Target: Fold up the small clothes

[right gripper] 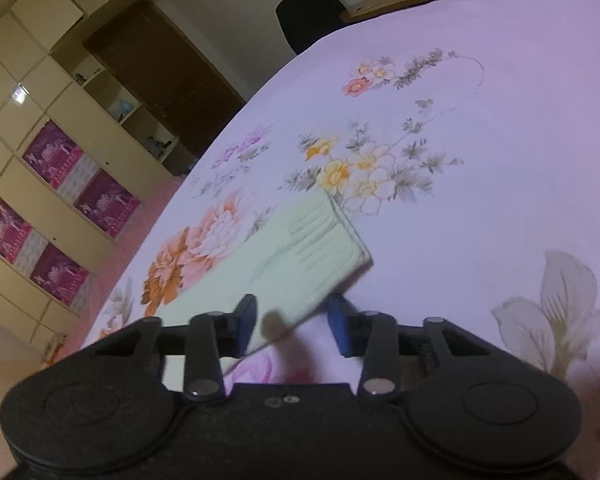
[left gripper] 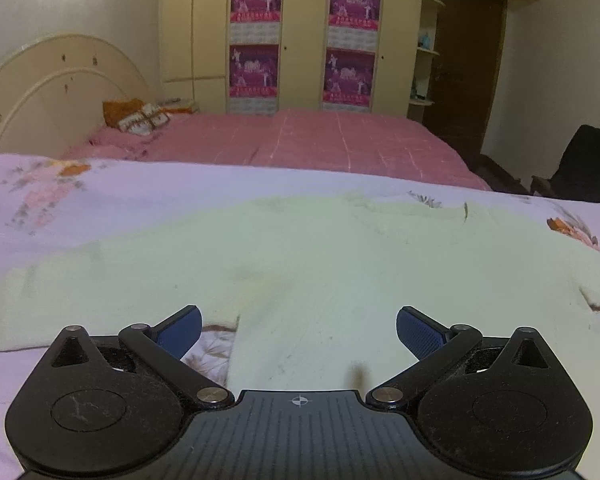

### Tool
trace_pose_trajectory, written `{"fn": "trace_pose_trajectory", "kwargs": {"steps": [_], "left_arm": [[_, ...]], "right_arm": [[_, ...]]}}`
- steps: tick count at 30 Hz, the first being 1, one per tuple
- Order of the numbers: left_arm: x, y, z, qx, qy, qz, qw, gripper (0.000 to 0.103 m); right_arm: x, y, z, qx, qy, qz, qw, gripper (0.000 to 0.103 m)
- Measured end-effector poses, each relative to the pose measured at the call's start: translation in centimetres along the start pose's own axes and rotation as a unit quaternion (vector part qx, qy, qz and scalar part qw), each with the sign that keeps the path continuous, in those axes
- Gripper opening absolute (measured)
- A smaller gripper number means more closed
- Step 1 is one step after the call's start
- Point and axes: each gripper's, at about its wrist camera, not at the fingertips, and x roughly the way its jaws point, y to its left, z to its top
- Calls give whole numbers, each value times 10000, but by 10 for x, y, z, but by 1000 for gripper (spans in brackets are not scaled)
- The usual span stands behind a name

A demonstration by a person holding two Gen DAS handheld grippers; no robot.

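A pale green knit garment (left gripper: 300, 264) lies spread flat on the floral sheet (left gripper: 100, 200). My left gripper (left gripper: 299, 330) is open, its blue pads (left gripper: 182, 330) low over the garment's near hem, holding nothing. In the right wrist view a sleeve with a ribbed cuff (right gripper: 324, 240) of the same garment lies on the sheet (right gripper: 480, 200). My right gripper (right gripper: 294, 328) is open, its jaws on either side of the sleeve's near edge, not closed on it. That view is tilted and a little blurred.
A pink bedspread (left gripper: 320, 140) lies beyond the floral sheet, with a cream headboard (left gripper: 52, 92) and cushions (left gripper: 140, 118) at the left. A wardrobe with purple posters (left gripper: 300, 40) stands at the back. A dark chair (left gripper: 584, 164) is at the right, also in the right wrist view (right gripper: 308, 12).
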Motion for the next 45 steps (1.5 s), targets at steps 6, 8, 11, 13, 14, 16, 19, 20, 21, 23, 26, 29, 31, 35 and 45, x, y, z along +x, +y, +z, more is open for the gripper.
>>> {"fn": "trace_pose_trajectory", "kwargs": {"steps": [6,8,11,13,14,16,19,20,21,23,26,29,31,35,45], "left_arm": [[9,13,5,-118,196,-607,9979,103],[8,17,7,-167,154,-670,9975,102],[8,22,9,-303,149,-718,9968,102],[8,26,11,-403,156,-757,9962,102],[8,28,12,-448,157,-781,9958,102],[10,30,16,-482,139,-836,9952,94],[10,31,17,-545,258,-877,9943,74],[11,31,16,-567,272,-889,9941,74],[11,31,15,-573,304,-887,9939,74],[14,30,15,-593,392,-936,9931,74],[21,22,13,-655,531,-1125,9901,75],[29,7,13,-752,651,-1499,9837,75],[37,-9,15,-756,704,-1809,9781,75],[57,-55,20,-646,865,-2345,9661,74],[111,-122,16,-1072,1594,-2501,9490,37]], "right_arm": [[0,32,5,-756,-298,-174,9965,4],[-6,65,-5,-1382,-424,48,9895,4],[-9,127,-35,-2462,-396,553,9668,4],[-9,166,-63,-3036,-274,942,9477,4],[-9,184,-78,-3266,-203,1123,9383,4],[-8,217,-110,-3615,15,1497,9203,4],[-3,256,-156,-4084,327,1874,8927,4],[-2,266,-171,-4245,419,1966,8828,4],[1,276,-186,-4412,549,2050,8720,4],[3,287,-209,-4689,703,2095,8552,4],[13,292,-239,-5064,1073,2024,8313,14],[3,287,-247,-5229,895,1988,8240,31],[-13,277,-237,-5054,716,2119,8334,38],[-31,252,-219,-4703,601,2111,8548,36],[-31,217,-177,-4201,366,1722,8902,37]]}}
